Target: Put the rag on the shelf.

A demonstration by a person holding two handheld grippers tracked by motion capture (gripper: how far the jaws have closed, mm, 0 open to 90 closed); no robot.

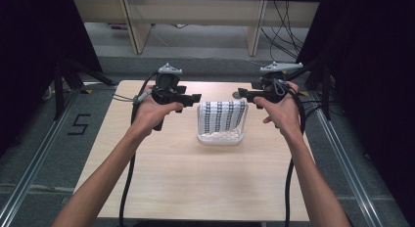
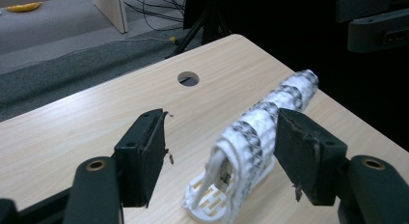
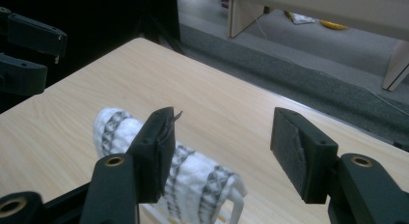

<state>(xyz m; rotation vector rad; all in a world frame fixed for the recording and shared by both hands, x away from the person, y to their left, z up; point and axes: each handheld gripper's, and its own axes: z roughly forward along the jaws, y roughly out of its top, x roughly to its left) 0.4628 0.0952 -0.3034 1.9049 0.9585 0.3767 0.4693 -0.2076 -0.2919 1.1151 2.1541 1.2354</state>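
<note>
The patterned cloth [image 1: 222,114] lies folded over the rim of a white slotted plastic basket [image 1: 220,137], just behind the middle of the counter [image 1: 195,178] and nearer its far edge. The cloth is soft, white with dark geometric bands; draped this way, it probably stays put. The left claw [image 1: 194,97] and right claw [image 1: 237,94] flank it at either end, both with jaws apart, holding nothing. The counter is pale wood laminate with a cable hole [image 2: 188,78].
</note>
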